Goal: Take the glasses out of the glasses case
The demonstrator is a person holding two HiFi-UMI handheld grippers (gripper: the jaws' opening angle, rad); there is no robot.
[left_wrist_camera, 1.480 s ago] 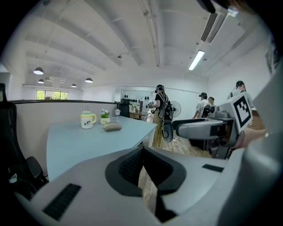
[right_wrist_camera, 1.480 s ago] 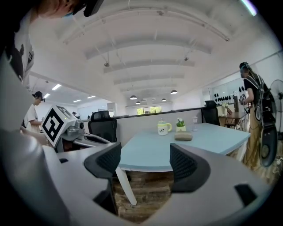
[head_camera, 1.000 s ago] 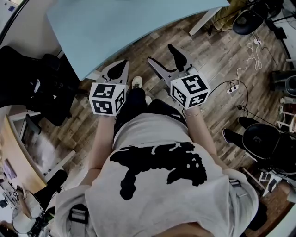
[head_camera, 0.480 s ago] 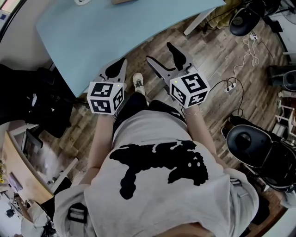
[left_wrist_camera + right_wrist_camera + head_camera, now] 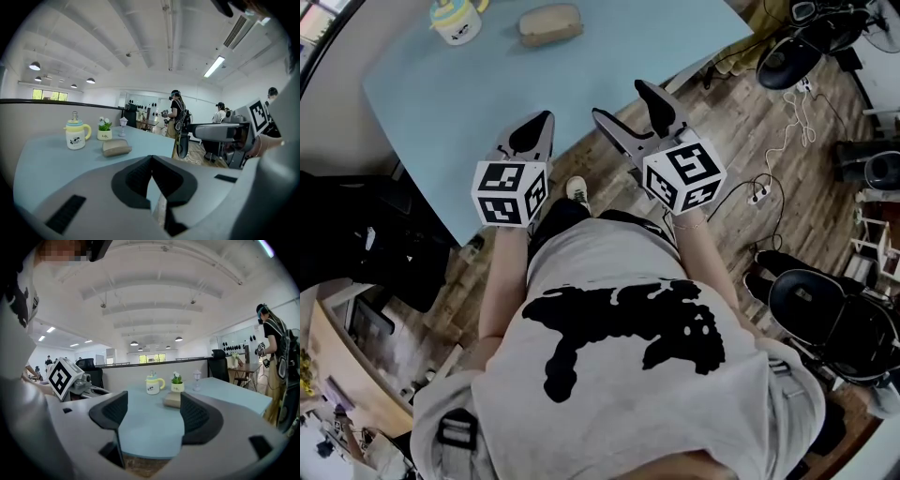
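A beige glasses case [image 5: 549, 23] lies closed on the far part of the light blue table [image 5: 441, 103]. It also shows in the left gripper view as the glasses case [image 5: 116, 147] and in the right gripper view as the glasses case [image 5: 172, 399]. Both grippers hover near the table's front edge, well short of the case. My left gripper [image 5: 546, 120] is shut and holds nothing, its tips meeting [image 5: 150, 160]. My right gripper [image 5: 622, 101] stands open and empty, its dark pads [image 5: 110, 411] wide apart. No glasses can be seen.
A yellow-lidded white mug [image 5: 455, 21] stands left of the case, with a small potted plant [image 5: 104, 133] behind it. Office chairs [image 5: 825, 309], cables and a power strip [image 5: 764, 183] lie on the wood floor to the right. Other people stand in the background.
The table has come further into the head view, and the mug and case now show at its top. Both grippers have risen slightly toward the table edge; their jaws are unchanged.
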